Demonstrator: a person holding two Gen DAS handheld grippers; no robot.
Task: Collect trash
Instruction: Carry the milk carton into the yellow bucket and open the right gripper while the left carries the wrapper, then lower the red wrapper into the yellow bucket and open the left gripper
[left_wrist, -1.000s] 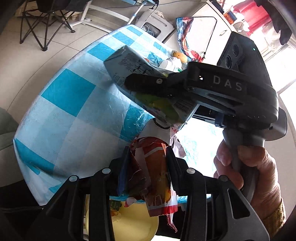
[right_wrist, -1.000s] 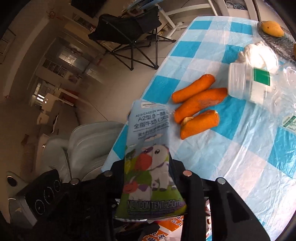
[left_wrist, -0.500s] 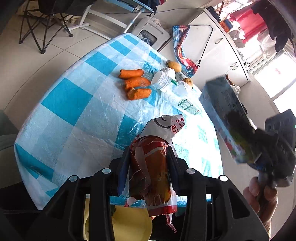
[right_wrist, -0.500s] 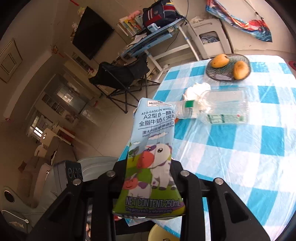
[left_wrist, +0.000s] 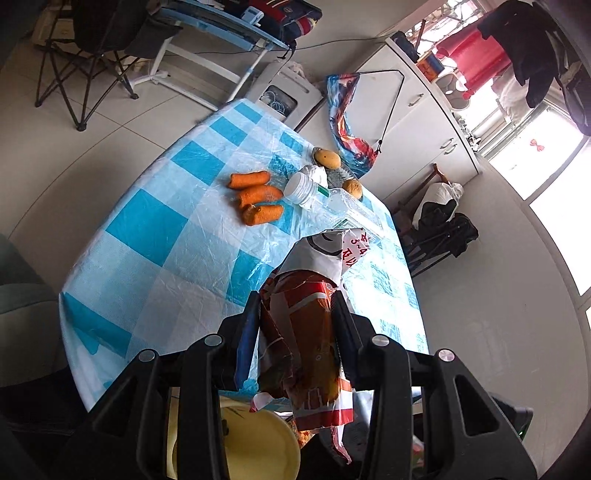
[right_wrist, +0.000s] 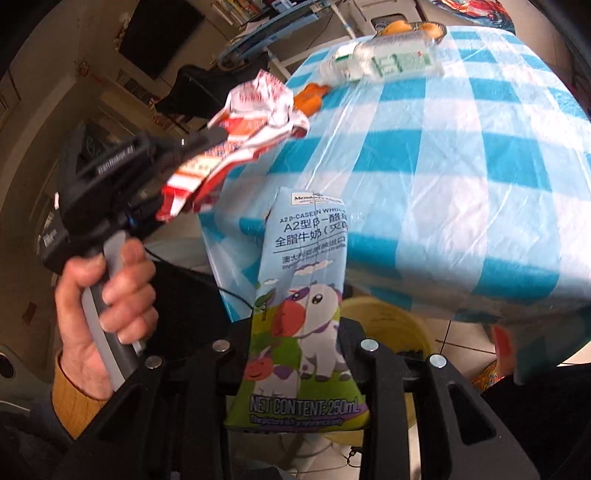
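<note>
My left gripper (left_wrist: 295, 314) is shut on a crumpled red and white snack wrapper (left_wrist: 306, 325), held off the near edge of the table; the wrapper also shows in the right wrist view (right_wrist: 243, 122). My right gripper (right_wrist: 295, 332) is shut on a milk carton (right_wrist: 303, 306) with a cartoon cow, held beside the table's edge. A yellow bin shows below both grippers, in the left wrist view (left_wrist: 258, 446) and in the right wrist view (right_wrist: 391, 328). A clear plastic bottle (left_wrist: 325, 197) lies on the table, also seen in the right wrist view (right_wrist: 384, 59).
The table has a blue and white checked cloth (left_wrist: 155, 225). Three carrots (left_wrist: 255, 197) lie next to the bottle. A dish with fruit (left_wrist: 327, 158) stands at the far end. A folding chair (left_wrist: 92, 55) stands beyond the table.
My right gripper with the carton has swung out of the left wrist view and dropped beside the table's edge, over the yellow bin. My left gripper has risen a little with the wrapper.
</note>
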